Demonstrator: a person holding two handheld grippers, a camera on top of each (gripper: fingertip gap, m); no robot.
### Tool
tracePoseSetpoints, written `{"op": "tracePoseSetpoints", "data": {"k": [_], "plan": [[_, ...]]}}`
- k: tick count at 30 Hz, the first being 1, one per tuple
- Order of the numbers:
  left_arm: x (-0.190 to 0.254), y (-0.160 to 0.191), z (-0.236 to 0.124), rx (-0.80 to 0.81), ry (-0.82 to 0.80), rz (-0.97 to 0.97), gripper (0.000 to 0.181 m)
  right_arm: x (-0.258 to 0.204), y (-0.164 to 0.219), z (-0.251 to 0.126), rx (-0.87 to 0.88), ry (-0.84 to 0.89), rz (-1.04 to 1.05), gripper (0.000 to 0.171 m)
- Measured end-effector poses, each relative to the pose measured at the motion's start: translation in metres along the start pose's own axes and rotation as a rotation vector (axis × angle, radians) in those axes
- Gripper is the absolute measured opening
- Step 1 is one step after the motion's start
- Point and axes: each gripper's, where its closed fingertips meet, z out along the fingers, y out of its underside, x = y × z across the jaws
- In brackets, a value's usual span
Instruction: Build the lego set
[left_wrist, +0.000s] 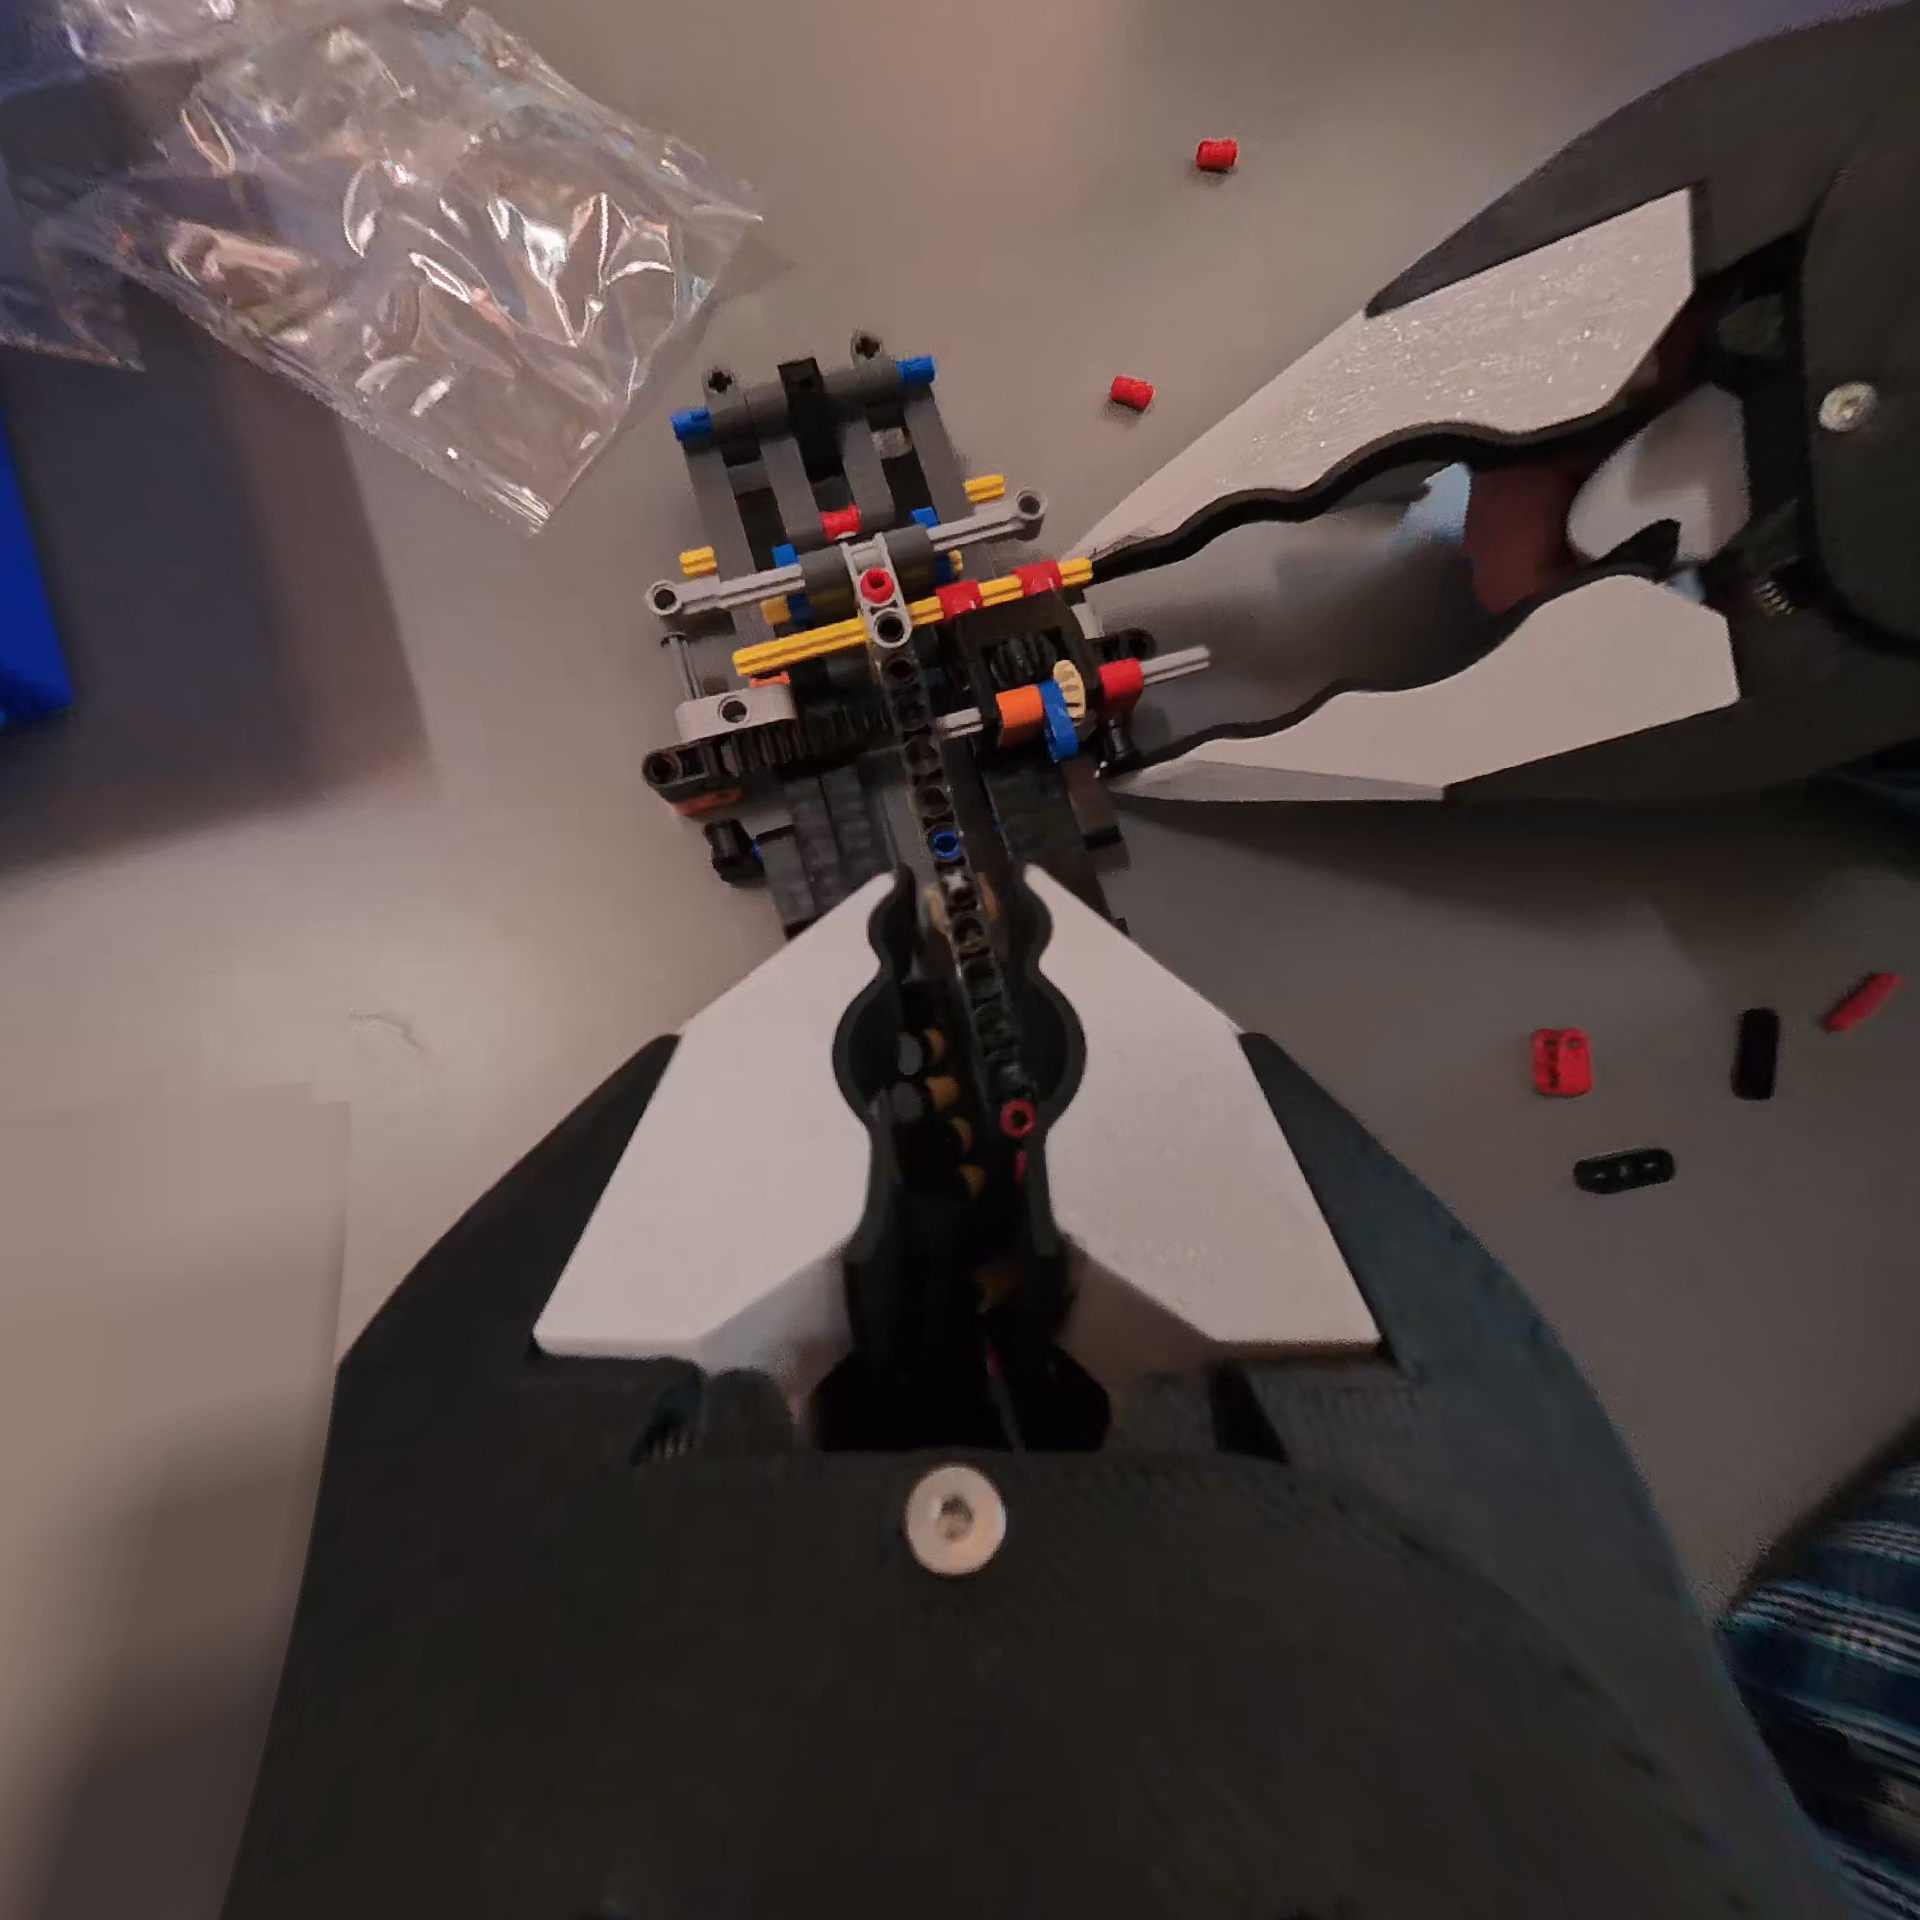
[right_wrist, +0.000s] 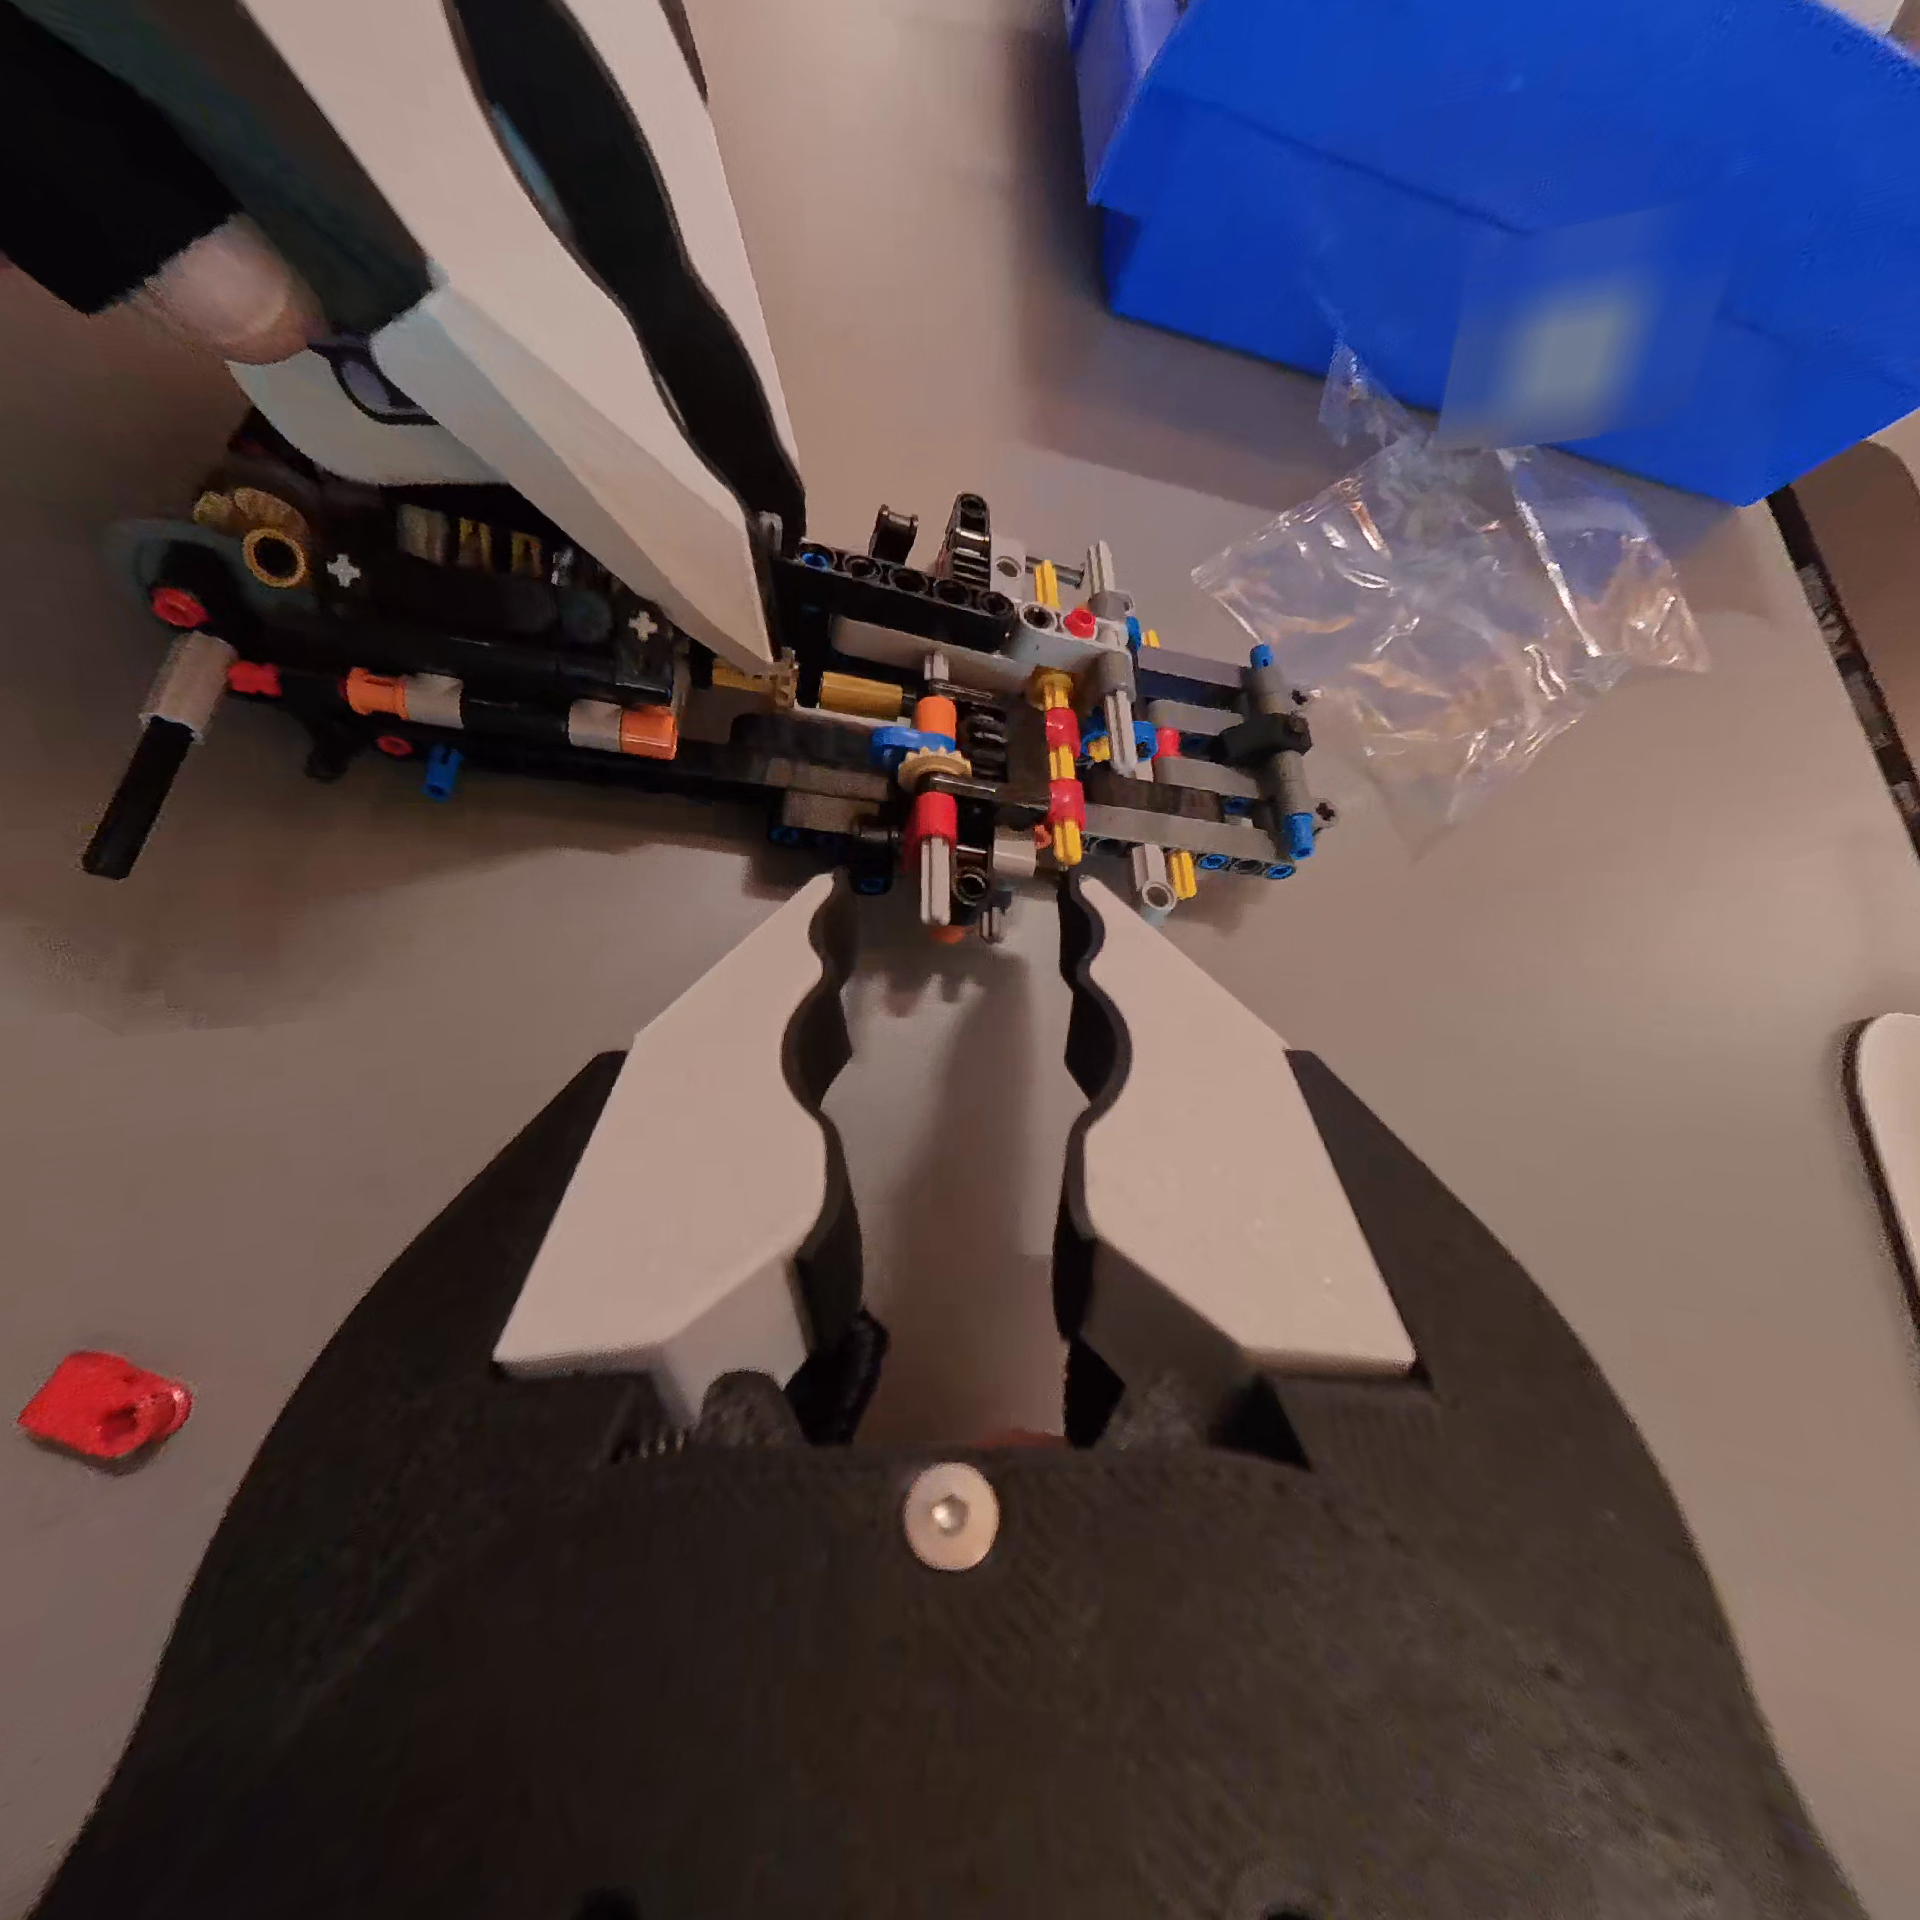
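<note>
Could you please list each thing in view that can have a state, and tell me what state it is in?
left gripper: shut on the lego model.
right gripper: open, fingers at the model's side, gripping nothing.
lego model: partly built, lying flat on the table.
plastic bag: crumpled on the table; open or sealed, cannot tell.
blue box: on the table, beside the bag.
red pieces: loose, unattached.
black pieces: loose, unattached.

Lego assembly (left_wrist: 883, 644) lying lengthwise on the table (left_wrist: 260, 1039), clamped at its near end by the left gripper (left_wrist: 956, 894). Right gripper (right_wrist: 951, 904) just beside its flank, fingers spread. Plastic bag (right_wrist: 1455, 644) beyond the far end, partly under the box (right_wrist: 1507, 156). Loose pieces (left_wrist: 1652, 1081) scattered to the right (well apart from the assembly).
</note>
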Motion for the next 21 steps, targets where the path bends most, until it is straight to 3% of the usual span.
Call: {"op": "tracePoseSetpoints", "data": {"k": [1,3,5,11,16,21], "plan": [[-0.002,0.000,-0.002,0.000,-0.026,0.040,0.021,0.000,0.001,0.001,-0.004,-0.007,0.002,0.037],[-0.008,-0.004,-0.007,0.004,-0.098,0.144,0.027,0.000,0.001,0.001,-0.005,-0.012,0.005,0.036],[-0.012,-0.010,-0.012,-0.005,-0.216,0.372,0.030,-0.001,0.001,0.002,-0.008,-0.029,0.016,0.036],[0.021,-0.040,-0.010,0.069,-0.069,0.633,0.022,-0.001,0.003,0.005,-0.024,-0.059,0.039,0.036],[0.025,-0.032,0.005,-0.036,-0.006,0.903,0.022,0.000,0.002,0.006,-0.014,-0.102,0.077,0.036],[0.028,-0.030,0.014,-0.049,0.035,1.034,0.021,-0.001,0.002,0.006,-0.011,-0.122,0.085,0.036]]}}
